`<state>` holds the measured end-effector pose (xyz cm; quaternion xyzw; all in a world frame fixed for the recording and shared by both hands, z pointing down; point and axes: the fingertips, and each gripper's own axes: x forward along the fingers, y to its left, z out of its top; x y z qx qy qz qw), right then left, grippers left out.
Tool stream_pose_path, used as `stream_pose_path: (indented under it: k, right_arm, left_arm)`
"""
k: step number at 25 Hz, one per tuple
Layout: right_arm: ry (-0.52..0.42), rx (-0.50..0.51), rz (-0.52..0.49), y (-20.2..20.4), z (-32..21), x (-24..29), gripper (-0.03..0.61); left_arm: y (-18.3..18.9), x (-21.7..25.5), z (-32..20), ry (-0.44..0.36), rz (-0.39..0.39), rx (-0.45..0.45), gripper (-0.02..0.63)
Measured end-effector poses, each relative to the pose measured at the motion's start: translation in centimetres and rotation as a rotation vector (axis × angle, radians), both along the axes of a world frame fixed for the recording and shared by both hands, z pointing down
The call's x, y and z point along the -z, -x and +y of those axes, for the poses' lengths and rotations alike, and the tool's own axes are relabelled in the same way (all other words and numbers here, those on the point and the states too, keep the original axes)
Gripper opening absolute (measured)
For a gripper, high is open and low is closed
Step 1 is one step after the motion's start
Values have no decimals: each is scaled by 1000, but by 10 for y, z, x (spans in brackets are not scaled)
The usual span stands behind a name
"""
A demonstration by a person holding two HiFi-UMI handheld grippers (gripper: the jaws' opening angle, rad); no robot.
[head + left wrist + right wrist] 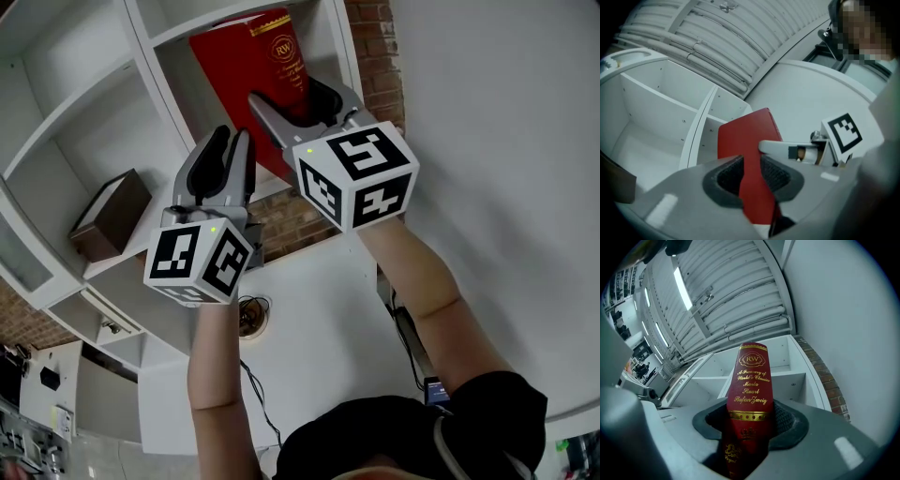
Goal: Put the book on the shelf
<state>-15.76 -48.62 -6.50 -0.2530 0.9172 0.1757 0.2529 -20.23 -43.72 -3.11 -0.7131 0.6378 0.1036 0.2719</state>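
My left tool [230,141] [752,176] is closed on the thin edge of the red book [248,66] [745,136] [751,380]. Its dark pads press the cover from both sides, and the cover runs up between them in the left gripper view. My right tool [295,98] [750,423] grips the same book by its spine, with one jaw on each side of the gold-lettered back. Its jaws stand wider than the left ones because the spine is the thicker part. In the head view the two tools sit side by side, the left lower on the book and the right higher. Both marker cubes face me.

The book is held up tilted, with its far end in the mouth of a compartment of the white shelf [155,56] [701,126] [797,376]. I cannot tell whether it touches a shelf board. The spine bears a gold "RW" crest and lines of gold script.

In a neighbouring compartment to my left a brown box [111,214] lies on its board, well apart from the book. A brick wall [375,47] [825,376] shows at the shelf's right side.
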Motion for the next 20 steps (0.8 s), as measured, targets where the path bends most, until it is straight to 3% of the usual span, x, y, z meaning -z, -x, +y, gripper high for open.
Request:
stream_pose_path:
  k: [20]
  right_arm:
    - [90,12,149,77,-32,12,228]
  left_arm:
    - [38,-18,-15,73,31,73,100]
